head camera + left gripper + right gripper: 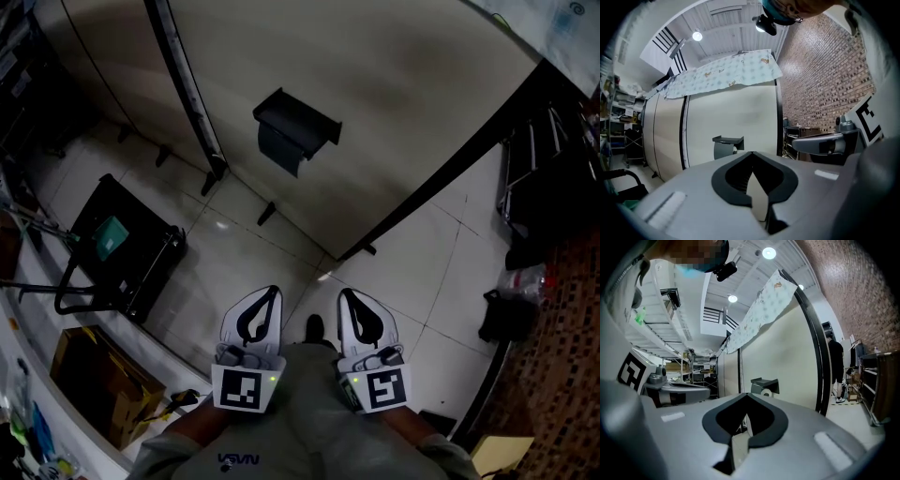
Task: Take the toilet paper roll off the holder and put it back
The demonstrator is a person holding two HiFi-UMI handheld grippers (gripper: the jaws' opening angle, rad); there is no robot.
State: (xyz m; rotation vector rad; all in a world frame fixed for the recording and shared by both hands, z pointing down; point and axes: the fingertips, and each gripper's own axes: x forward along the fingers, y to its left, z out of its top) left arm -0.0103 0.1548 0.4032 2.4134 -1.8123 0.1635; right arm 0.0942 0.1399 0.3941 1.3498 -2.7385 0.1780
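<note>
A dark toilet paper holder [295, 131] is fixed to the beige curved wall panel [394, 112], well ahead of both grippers. The right gripper view shows the white toilet paper roll [766, 393] under the holder's lid [764, 382]. The left gripper view shows the holder [727, 146] far off, its roll barely visible. My left gripper [274, 292] and right gripper [345, 294] are held side by side close to my body. Both are shut with nothing between the jaws. The left gripper's tips [752, 153] and the right gripper's tips [748, 394] point level at the wall.
A black cart [127, 244] stands on the tiled floor at the left, with a cardboard box [103, 380] nearer me. Dark shelving [553, 178] and a black bag [506, 314] line the brick wall at the right. A person [836, 371] stands beyond the panel's edge.
</note>
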